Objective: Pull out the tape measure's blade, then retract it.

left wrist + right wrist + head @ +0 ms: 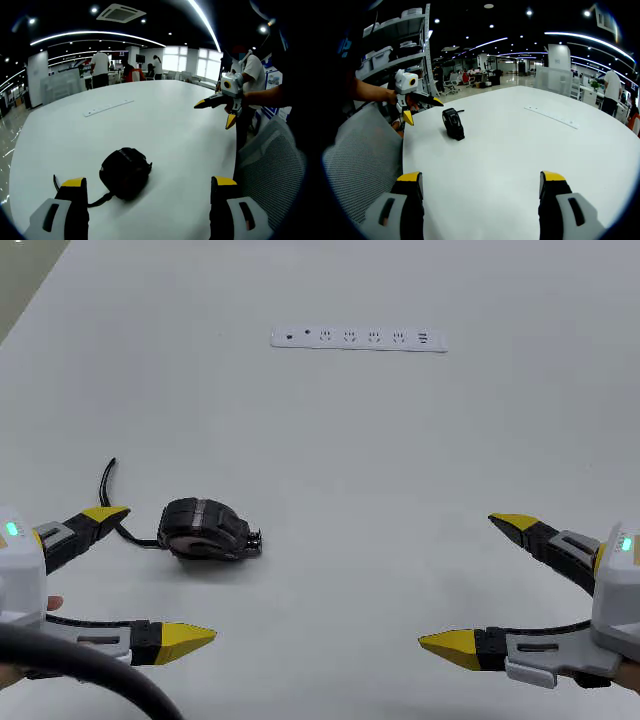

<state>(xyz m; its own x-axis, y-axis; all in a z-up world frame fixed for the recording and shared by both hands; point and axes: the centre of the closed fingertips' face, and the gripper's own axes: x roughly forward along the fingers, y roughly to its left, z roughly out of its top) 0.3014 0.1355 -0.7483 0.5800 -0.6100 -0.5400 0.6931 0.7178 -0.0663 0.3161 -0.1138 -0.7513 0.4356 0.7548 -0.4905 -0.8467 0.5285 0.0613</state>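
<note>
Head view is showing the tape measure [208, 530] lying on the white table [380, 460], with its blade tucked in. The left gripper [168, 572] is hovering just beside it, jaws wide apart, holding nothing. The right gripper [457, 580] is hanging well apart, also wide and empty

White power strip [358, 338] lay flat on far part of white table [450, 440], sockets up. Grey mesh chair back [272, 160] stood at table edge. Storage shelving [400, 27] held bins. Person in white shirt [100, 66] stood beyond table. Ceiling vent [120, 12] overhead.
</note>
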